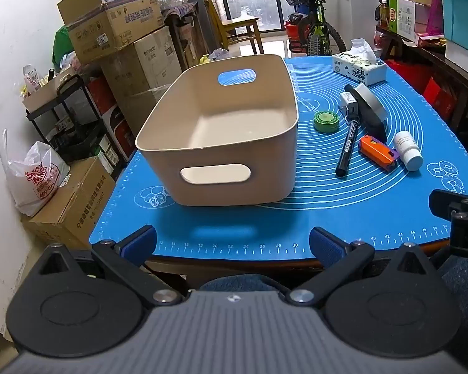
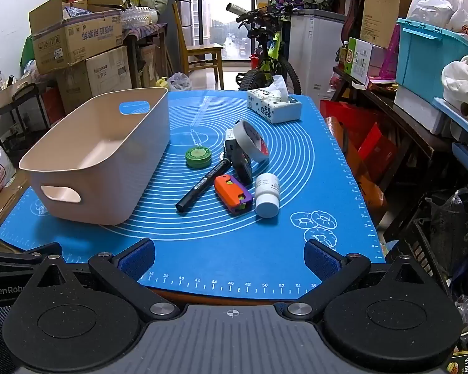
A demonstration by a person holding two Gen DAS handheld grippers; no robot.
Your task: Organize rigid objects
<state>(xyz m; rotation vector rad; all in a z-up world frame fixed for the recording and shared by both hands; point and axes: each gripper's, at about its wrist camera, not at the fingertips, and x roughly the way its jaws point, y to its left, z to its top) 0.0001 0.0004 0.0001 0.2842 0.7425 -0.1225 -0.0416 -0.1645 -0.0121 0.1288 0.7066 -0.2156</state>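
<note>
A beige bin [image 1: 221, 155] [image 2: 87, 184] stands empty on the blue mat [image 1: 327, 205] [image 2: 221, 243], left side. To its right lie a green round tin [image 1: 326, 121] [image 2: 198, 156], a black marker [image 1: 347, 148] [image 2: 204, 184], an orange and purple box [image 1: 378, 152] [image 2: 233, 192], a white bottle [image 1: 407, 150] [image 2: 267, 195], a tape roll [image 1: 371, 101] [image 2: 251, 141] and a black block [image 1: 369, 118] [image 2: 242, 162]. My left gripper [image 1: 232, 244] is open and empty at the mat's near edge. My right gripper [image 2: 229, 258] is open and empty at the near edge.
A tissue pack [image 1: 358, 67] [image 2: 274, 106] sits at the mat's far end. Cardboard boxes [image 1: 109, 28] and a black cart [image 1: 68, 115] stand left of the table. A bicycle [image 2: 268, 59] and chair [image 2: 199, 53] stand behind. Shelves with a teal crate [image 2: 427, 53] are on the right.
</note>
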